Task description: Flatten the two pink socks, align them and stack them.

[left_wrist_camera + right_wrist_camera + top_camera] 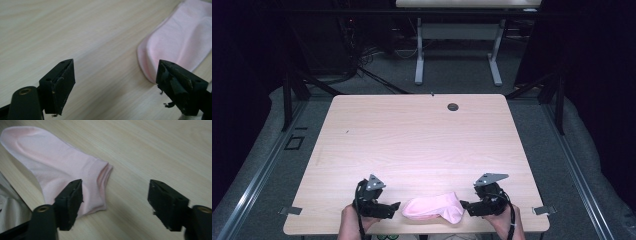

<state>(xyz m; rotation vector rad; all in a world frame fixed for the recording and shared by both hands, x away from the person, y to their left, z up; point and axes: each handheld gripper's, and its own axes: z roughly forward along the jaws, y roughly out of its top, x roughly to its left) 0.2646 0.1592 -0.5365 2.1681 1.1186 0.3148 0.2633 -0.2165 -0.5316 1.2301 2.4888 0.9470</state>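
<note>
A pink sock [433, 207] lies flat on the wooden table [412, 135], close to the near edge and about in the middle between the two hands. Its rounded toe end points left. Its open cuff end points right and a bit toward the near edge.

The left gripper [393, 207] sits just left of the toe. Its jaws are spread wide with nothing between them. In the left gripper view the sock [180, 40] is beside the right-hand jaw, and only bare table shows in the gap. The jaws do not press on the cloth.

The right gripper [466, 205] sits just right of the cuff. Its jaws are wide apart too and hold nothing. In the right gripper view the sock [62, 167] lies in front of the left-hand jaw, with its cuff edge near that jaw. The gap between the jaws is over bare wood.

Both grippers point inward at the sock, one at each end. That looks like a good way to work a soft thing: one hand for the toe and one for the cuff, so it can be pulled straight or folded. The sock looks smooth, with only soft bumps in it.

The far part of the table has just a small dark round hole [453, 106] in it. Another table [457, 30] stands farther back on the grey floor.
</note>
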